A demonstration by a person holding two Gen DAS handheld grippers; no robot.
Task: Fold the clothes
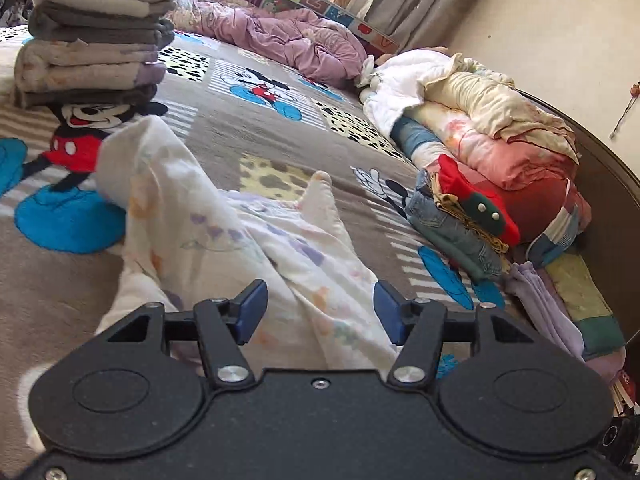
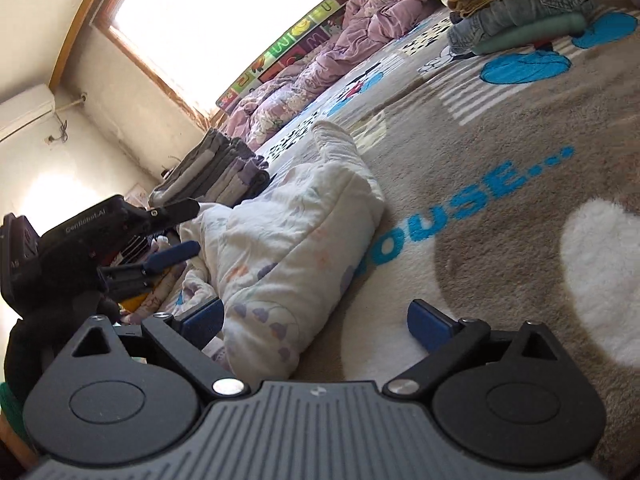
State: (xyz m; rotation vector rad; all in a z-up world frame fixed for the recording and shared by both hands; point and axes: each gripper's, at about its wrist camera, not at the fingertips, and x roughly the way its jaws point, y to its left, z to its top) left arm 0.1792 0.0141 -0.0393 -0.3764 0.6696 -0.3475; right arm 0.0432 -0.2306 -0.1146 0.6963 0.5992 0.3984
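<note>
A white padded garment with pastel heart prints lies crumpled on the Mickey Mouse blanket. My left gripper is open just above the garment's near edge, with cloth between its blue pads but not pinched. In the right wrist view the same garment lies bunched ahead. My right gripper is open, its left pad against the garment's near end. The left gripper shows there at the left, open over the garment.
A stack of folded grey and lilac clothes stands at the back left. A second pile with jeans and a red-green item sits at the right. A purple quilt and rolled bedding line the bed's far side.
</note>
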